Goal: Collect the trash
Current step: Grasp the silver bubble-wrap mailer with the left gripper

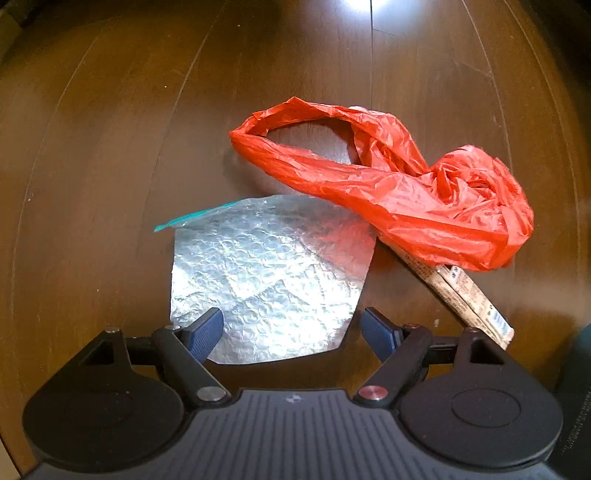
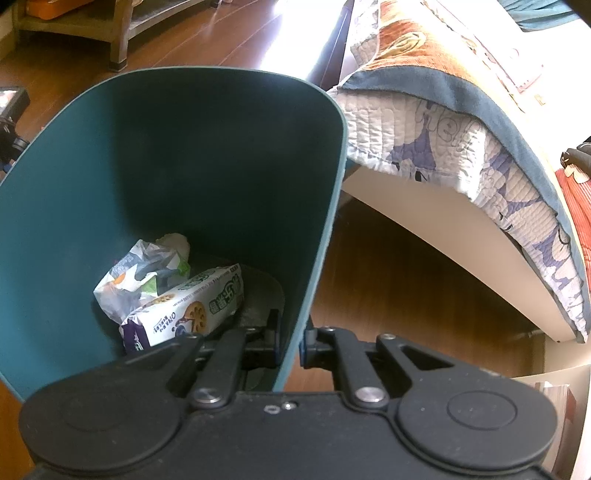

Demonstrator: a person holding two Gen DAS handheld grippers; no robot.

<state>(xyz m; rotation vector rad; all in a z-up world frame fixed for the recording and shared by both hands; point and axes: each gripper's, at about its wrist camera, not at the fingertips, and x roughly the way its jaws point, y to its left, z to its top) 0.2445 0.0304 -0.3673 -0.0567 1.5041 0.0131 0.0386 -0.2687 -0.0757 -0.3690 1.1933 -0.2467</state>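
In the left wrist view, a sheet of clear bubble wrap (image 1: 269, 277) with a teal strip lies on the wooden floor. My left gripper (image 1: 291, 328) is open, its fingers straddling the near edge of the sheet. A crumpled red plastic bag (image 1: 406, 192) lies behind it, over a tan paper wrapper (image 1: 461, 295). In the right wrist view, my right gripper (image 2: 291, 343) is shut on the wall of a teal trash bin (image 2: 184, 166), tilted toward me. Inside lie a biscuit box (image 2: 184, 314) and a crumpled wrapper (image 2: 144, 273).
A bed with a quilted cover (image 2: 461, 147) stands to the right of the bin, with floor under it. A wooden shelf (image 2: 110, 26) is at the far left. A dark object (image 1: 576, 387) sits at the left view's right edge.
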